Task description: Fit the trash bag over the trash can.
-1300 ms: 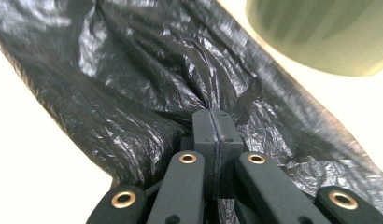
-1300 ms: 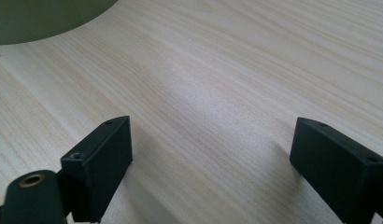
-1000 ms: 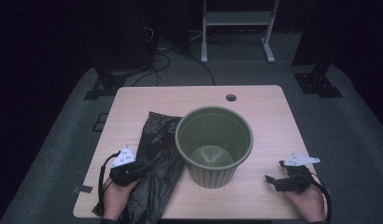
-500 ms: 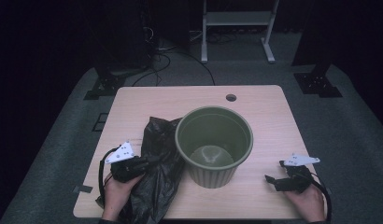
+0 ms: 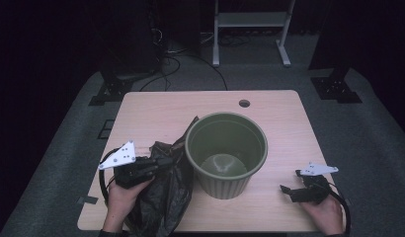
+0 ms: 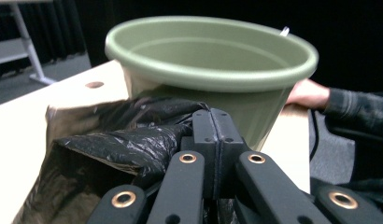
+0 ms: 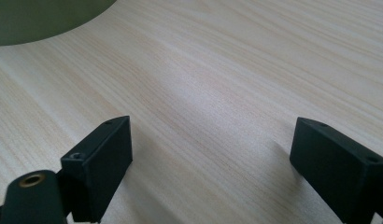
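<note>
On the pale wooden worktop (image 5: 156, 106) stands an olive-green plastic flowerpot (image 5: 226, 153), upright, with a ribbed wall and a rolled rim. A crumpled black plastic bag (image 5: 163, 195) lies along the pot's left side, touching its wall and reaching down to the near edge of the worktop.

The left hand-held gripper (image 5: 163, 162) sits over the upper part of the bag, lifted off the worktop, its jaws pointing toward the pot. In the left gripper view the left hand-held gripper (image 6: 211, 128) has its two black jaws pressed flat together, clenched on a fold of the bag (image 6: 119, 142), whose film bunches up beside and under them. Just behind the jaws rises the pot (image 6: 213, 60), its rim above the level of the jaw tips.

The right hand-held gripper (image 5: 289, 191) rests near the right front corner of the worktop, well apart from the pot, with the person's hand (image 5: 323, 213) behind it. In the right gripper view the right hand-held gripper (image 7: 213, 149) is released: its jaws stand wide apart over the bare wood grain (image 7: 236, 70), with nothing between them. A slice of the pot's green wall (image 7: 40, 18) shows at the upper left corner there.
</note>
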The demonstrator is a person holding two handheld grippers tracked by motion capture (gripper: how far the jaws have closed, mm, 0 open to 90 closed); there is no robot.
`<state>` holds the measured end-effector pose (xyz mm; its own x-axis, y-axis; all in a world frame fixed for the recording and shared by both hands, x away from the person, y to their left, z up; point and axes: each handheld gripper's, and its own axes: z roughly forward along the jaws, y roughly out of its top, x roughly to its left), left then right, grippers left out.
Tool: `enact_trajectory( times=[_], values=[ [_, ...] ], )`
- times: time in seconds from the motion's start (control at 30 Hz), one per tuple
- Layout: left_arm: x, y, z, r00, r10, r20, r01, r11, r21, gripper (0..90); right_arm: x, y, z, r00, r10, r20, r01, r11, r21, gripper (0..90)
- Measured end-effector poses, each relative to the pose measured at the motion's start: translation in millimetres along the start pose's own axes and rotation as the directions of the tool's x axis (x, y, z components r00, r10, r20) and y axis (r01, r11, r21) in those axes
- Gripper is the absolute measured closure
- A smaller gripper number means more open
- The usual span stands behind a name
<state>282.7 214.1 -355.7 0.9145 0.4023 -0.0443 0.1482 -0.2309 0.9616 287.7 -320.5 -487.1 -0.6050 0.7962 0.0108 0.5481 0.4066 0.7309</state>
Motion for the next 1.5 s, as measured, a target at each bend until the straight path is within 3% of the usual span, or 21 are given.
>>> enact_trajectory(
  times=[0.1,0.3,0.73,1.17,1.5],
  values=[
    [-2.5,8.9,-0.3,0.9999,0.007,0.015,-0.006,0.9995,-0.03,89.7,0.0,0.0,0.0,1.0,0.0,0.0,0.0,1.0,0.0,11.9],
    [-8.5,27.4,4.1,0.9996,0.028,-0.004,-0.028,0.9981,-0.055,89.8,0.0,0.0,0.0,1.0,0.0,0.0,0.0,1.0,0.0,11.9],
    [-9.2,73.1,27.2,0.9951,0.093,0.032,-0.089,0.9899,-0.11,89.8,0.0,0.0,0.0,1.0,0.0,0.001,0.0,1.0,0.0,11.9],
    [-9.4,120.6,66.0,0.9828,0.152,0.105,-0.137,0.9812,-0.136,89.8,0.0,0.1,0.1,1.0,0.0,0.0,0.0,1.0,0.0,11.9],
    [-9.0,141.6,97.7,0.974,0.166,0.154,-0.145,0.9799,-0.136,89.8,0.0,0.1,0.1,1.0,0.0,0.0,0.0,1.0,0.0,11.8]
  ],
)
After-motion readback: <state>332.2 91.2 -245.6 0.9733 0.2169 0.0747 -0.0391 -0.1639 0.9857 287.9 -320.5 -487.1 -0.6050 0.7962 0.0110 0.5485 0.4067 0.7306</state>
